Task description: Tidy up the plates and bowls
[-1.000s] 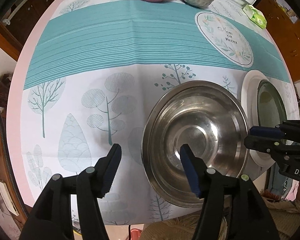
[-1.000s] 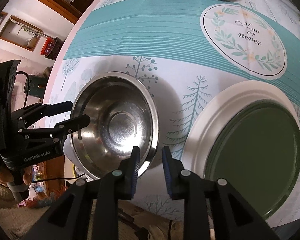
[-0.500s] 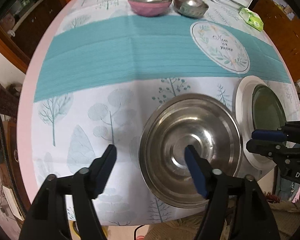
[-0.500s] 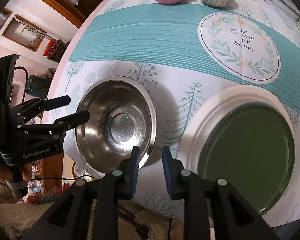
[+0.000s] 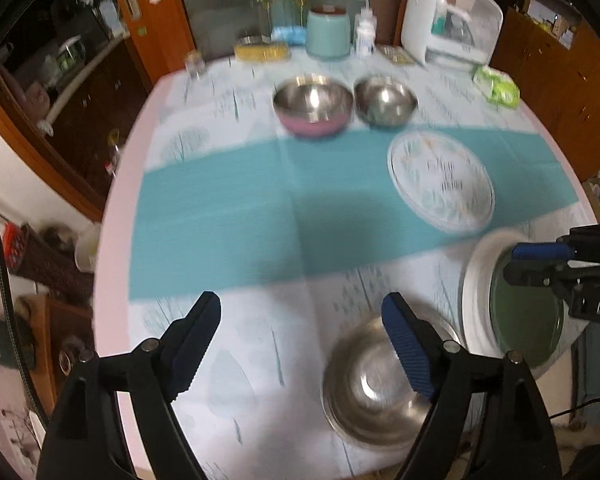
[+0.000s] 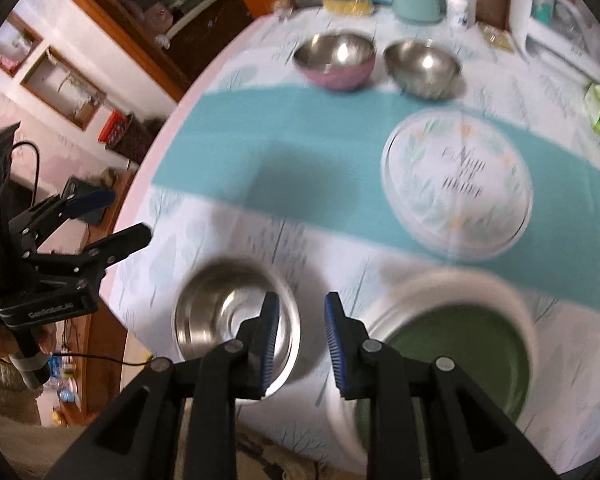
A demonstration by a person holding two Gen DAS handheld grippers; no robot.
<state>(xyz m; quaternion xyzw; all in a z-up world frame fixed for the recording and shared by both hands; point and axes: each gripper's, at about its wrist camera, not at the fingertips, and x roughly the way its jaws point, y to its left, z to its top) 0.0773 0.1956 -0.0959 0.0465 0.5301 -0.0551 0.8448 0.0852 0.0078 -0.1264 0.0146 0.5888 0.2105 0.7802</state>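
A round table [image 5: 112, 240] with a pale pink edge fills the middle of the room, covered by a white tree-print cloth [image 5: 260, 360] with a broad teal band [image 5: 260, 208]. Behind it stands dark wooden cabinetry [image 5: 80, 92] with orange-brown framing [image 5: 140, 12] and a glazed panel [image 5: 228, 0]. Wooden cupboards [image 5: 560, 80] line the right side. In the right wrist view, a pale wall [image 6: 112, 76] on the left carries two recessed, wood-framed niches [image 6: 60, 84] holding small items. A low dark unit [image 5: 48, 264] sits beside the table on the left. Lighting is indoor and even; both views are motion-blurred.
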